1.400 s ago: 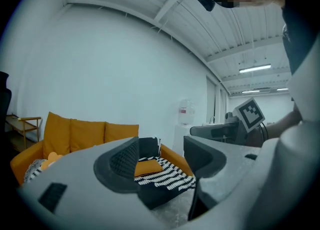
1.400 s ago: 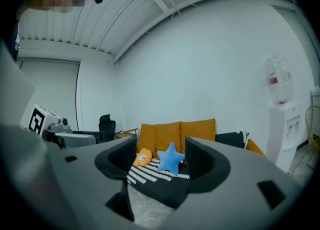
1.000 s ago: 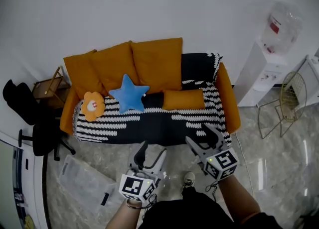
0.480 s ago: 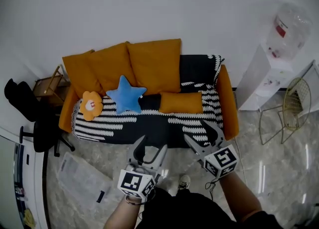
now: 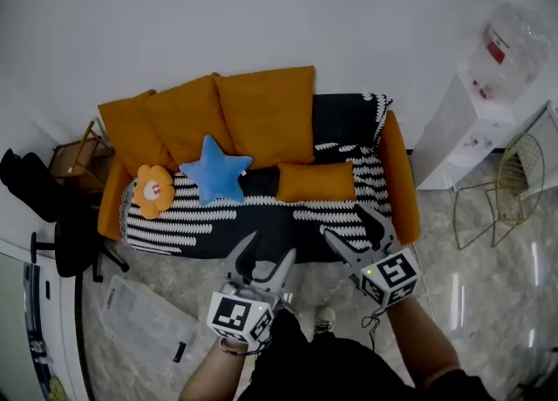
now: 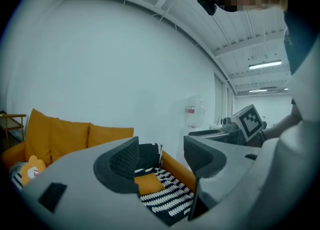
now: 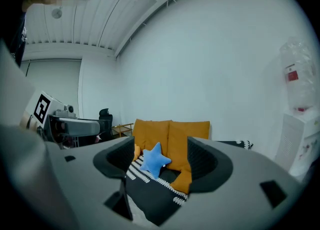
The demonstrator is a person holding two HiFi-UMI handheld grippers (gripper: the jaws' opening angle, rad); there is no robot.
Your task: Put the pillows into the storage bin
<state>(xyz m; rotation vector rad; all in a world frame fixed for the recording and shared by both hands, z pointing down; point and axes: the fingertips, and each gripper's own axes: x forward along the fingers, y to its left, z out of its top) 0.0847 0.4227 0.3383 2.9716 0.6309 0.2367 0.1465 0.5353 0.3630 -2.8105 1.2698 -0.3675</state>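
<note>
Several pillows lie on the orange sofa [image 5: 399, 173] with its black-and-white throw: a blue star pillow [image 5: 215, 170], a flower pillow [image 5: 153, 191], an orange bolster [image 5: 316, 181] and three orange back cushions [image 5: 266, 112]. The clear storage bin [image 5: 144, 325] sits on the floor at the lower left. My left gripper [image 5: 268, 249] is open and empty in front of the sofa's edge. My right gripper [image 5: 349, 227] is also open with nothing between its fingers, and its jaws have just been opening. The right gripper view frames the star pillow [image 7: 154, 160] between the jaws, far off. The left gripper view shows the bolster [image 6: 149, 183].
A water dispenser [image 5: 471, 129] and a wire chair [image 5: 506, 181] stand right of the sofa. A black office chair [image 5: 61, 225] and a wooden side table [image 5: 74, 155] are at its left. The floor is glossy tile.
Both grippers have advanced toward the sofa's front edge. The bin has slid lower and further left in the head view. The right jaws stand slightly wider.
</note>
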